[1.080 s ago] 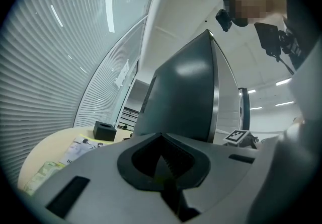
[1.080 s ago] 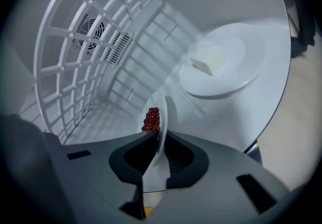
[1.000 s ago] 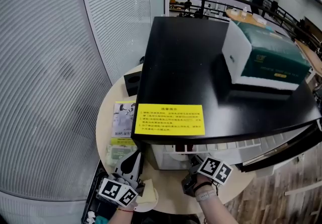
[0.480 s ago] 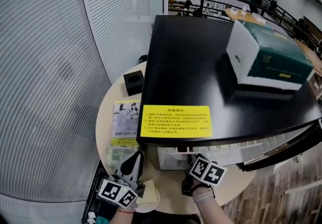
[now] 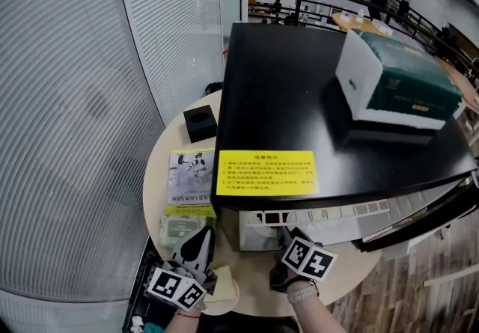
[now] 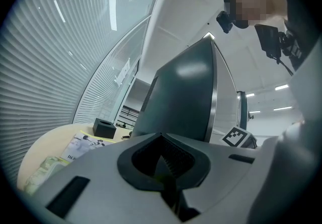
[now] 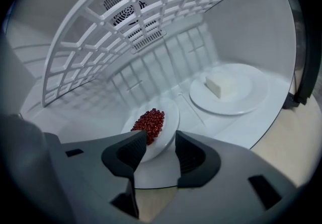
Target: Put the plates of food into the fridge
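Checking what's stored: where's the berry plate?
Right gripper view, low centre: the berry plate lies inside the fridge near its front edge, left of the plate with the white block.

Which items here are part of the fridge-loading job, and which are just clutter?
Job: fridge; berry plate and white-block plate inside it; plate of pale food still outside.
Clutter: black box; leaflets; green-and-white carton on top of the fridge.

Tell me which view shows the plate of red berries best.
The right gripper view: the plate of red berries lies close and well lit inside the fridge. The head view and left gripper view show only the fridge's outside.
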Available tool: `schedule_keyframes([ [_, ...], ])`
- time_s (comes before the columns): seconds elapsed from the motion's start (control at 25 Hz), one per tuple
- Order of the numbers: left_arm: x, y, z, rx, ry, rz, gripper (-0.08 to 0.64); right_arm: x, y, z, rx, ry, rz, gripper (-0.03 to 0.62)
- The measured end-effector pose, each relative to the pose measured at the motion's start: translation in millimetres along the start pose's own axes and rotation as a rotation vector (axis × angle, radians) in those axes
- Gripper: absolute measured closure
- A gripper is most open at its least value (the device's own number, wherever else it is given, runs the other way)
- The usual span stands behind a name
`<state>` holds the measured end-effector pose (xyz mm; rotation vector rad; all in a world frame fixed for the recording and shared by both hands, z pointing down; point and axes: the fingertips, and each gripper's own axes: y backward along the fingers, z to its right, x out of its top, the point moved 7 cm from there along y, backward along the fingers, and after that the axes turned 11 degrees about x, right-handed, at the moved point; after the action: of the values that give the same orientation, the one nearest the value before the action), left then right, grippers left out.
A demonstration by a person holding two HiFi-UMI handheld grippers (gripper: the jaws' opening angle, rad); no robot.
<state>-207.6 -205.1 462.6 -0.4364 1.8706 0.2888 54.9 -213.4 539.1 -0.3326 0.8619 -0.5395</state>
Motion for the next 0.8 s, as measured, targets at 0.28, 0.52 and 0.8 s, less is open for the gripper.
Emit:
schedule_keyframes([
  [0.28, 2, 6, 7, -0.013, -0.009, -0.003, 0.569, 0, 17, -5, 0.057, 0.053, 0.053, 0.433],
  [0.52, 6, 17, 17, -0.005, -0.011, -0.001, 0.569, 1, 47, -19, 0.156, 0.168, 0.086, 0.433],
  [0.8, 8, 37, 37, -0.006, -0.015, 0.004, 0.569, 14, 96, -46, 0.262, 0.432, 0.143, 0.434],
])
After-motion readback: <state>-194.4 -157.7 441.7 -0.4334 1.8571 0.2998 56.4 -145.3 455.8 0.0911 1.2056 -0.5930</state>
